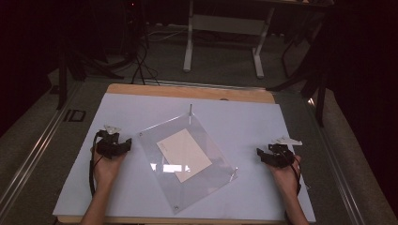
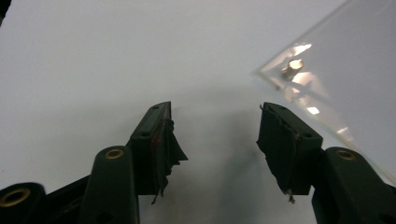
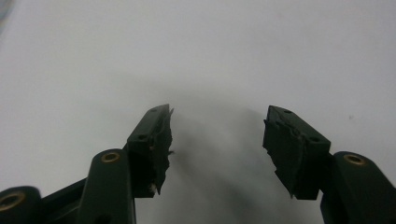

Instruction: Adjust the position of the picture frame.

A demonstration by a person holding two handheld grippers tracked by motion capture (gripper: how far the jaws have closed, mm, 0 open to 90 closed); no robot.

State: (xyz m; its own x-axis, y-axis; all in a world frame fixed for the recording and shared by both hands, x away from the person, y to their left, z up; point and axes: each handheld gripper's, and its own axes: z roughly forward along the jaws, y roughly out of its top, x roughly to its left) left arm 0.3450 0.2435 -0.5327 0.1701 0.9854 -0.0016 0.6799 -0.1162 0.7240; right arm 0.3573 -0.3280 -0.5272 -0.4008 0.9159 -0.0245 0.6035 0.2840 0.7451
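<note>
Both grippers, left (image 1: pixel 126 144) and right (image 1: pixel 261 153), gape wide and empty beside a clear acrylic panel (image 1: pixel 206 176), apparently over beige card (image 1: pixel 184 154), on the white surface (image 1: pixel 244 122).

From my end both forearms come in over the table's near edge. Left gripper (image 1: pixel 126 144) sits toward the left edge, right gripper (image 1: pixel 259 153) toward the right edge, both with jaws spread wide, nothing between them.
</note>
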